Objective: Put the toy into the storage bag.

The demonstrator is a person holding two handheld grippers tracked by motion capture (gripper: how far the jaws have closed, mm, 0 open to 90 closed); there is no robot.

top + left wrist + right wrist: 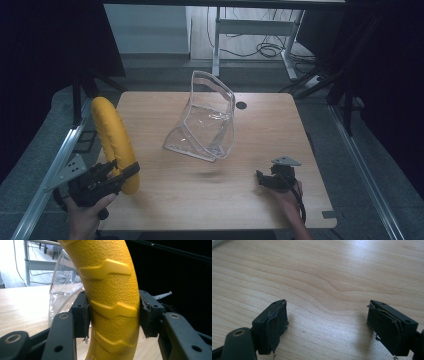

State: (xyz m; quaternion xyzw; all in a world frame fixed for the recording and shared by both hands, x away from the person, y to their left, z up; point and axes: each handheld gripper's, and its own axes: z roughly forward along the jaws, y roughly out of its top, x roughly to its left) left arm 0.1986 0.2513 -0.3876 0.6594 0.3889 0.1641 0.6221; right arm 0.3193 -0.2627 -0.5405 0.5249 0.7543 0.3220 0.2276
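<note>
At the near left corner of the wooden table (280,125), a long, curved yellow object with a pebbled, ridged surface (115,140) is held by the left gripper (125,172); its lower part is clamped between the two jaws while the rest rises, tilted away toward the far left, past the table's left edge. In the left gripper view the yellow object (112,290) is seen pressed on both sides by the pads (83,315), so the jaws are closed firmly on it. A clear plastic bag-like container (207,120) stands near the middle of the table, its mouth open upward and its base spread on the wood; it is well apart from both grippers, and bare wood is left all round it. Through the left gripper view part of this clear container (62,287) is seen behind the yellow object. The right gripper (265,179) is held low near the front right of the table, close to the near edge, with the person's hand (287,197) behind it. In the right gripper view its jaws are spread wide, with nothing but bare wood grain (332,277) between them. A small dark round hole (241,105) is set in the tabletop near the far edge, behind the container. Beyond the far edge a white desk frame (250,30) and loose cables (270,49) are seen on the floor.
</note>
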